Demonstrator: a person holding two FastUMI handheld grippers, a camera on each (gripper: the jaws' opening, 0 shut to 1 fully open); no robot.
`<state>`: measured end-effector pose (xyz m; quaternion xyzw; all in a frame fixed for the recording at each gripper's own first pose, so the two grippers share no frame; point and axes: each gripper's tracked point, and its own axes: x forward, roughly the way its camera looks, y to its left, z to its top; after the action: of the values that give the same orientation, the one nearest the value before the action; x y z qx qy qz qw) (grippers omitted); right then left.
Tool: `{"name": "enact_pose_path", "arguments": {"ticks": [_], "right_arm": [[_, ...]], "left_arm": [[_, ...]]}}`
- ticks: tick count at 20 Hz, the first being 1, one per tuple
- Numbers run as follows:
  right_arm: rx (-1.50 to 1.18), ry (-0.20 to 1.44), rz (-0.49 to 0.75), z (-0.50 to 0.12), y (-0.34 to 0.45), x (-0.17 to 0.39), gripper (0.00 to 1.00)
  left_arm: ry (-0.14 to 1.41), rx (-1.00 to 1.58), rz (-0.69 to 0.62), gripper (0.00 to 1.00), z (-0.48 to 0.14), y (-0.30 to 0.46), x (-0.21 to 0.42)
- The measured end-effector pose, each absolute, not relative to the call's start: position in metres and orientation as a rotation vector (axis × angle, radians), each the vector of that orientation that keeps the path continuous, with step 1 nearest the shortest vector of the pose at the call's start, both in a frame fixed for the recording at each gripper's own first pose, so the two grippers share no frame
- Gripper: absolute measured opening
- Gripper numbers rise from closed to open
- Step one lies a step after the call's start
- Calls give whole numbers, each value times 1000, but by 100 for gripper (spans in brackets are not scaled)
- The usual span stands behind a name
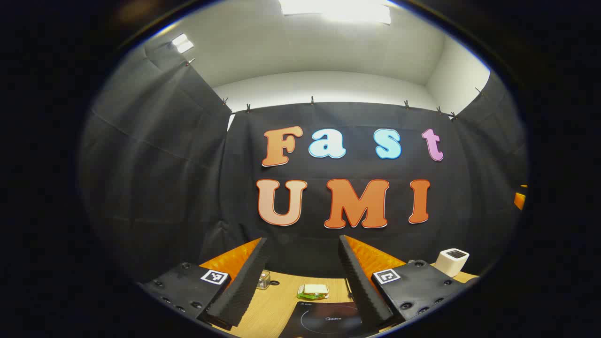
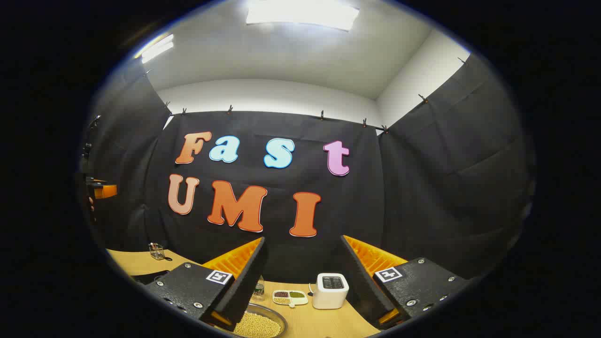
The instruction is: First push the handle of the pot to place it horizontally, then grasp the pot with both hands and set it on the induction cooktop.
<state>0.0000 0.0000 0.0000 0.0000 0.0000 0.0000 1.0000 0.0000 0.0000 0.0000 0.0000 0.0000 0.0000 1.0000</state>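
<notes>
Two hand-held tools point level toward the booth's black cloth wall, both raised above a light wooden counter [image 1: 277, 310].

In the left gripper view, the left tool [image 1: 303, 277] has its fingers spread wide with nothing between them. Below and between them, at the near edge of the counter, lies the black induction cooktop [image 1: 328, 321], its glass top bare. Just behind it sits a sandwich on a small plate [image 1: 312, 291]. A small glass jar [image 1: 264, 280] stands further left, and a white boxy appliance [image 1: 452, 262] stands toward the right edge.

In the right gripper view, the right tool [image 2: 303, 277] is likewise spread wide and empty. Between its fingers, toward the back edge of the counter, stand a white boxy appliance with a dark top panel [image 2: 330, 290] and a small divided dish of beans [image 2: 290, 296]. At the near edge, a metal pan of pale soybeans [image 2: 260, 324] sits under the left-hand finger.

The pot is not visible in either view, so its position and the angle of its handle cannot be told.

Likely risks: both tools are aimed high, so lowering them toward the pot unsighted could knock the soybean pan or the sandwich plate. Pushing the handle too hard could slide the pot instead of turning it.
</notes>
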Motion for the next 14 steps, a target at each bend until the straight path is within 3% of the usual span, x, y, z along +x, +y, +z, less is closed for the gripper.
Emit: {"name": "enact_pose_path", "arguments": {"ticks": [14], "right_arm": [[31,-16,55,0,24,13,95]], "left_arm": [[-27,-3,-69,96,2,-34,14]]}}
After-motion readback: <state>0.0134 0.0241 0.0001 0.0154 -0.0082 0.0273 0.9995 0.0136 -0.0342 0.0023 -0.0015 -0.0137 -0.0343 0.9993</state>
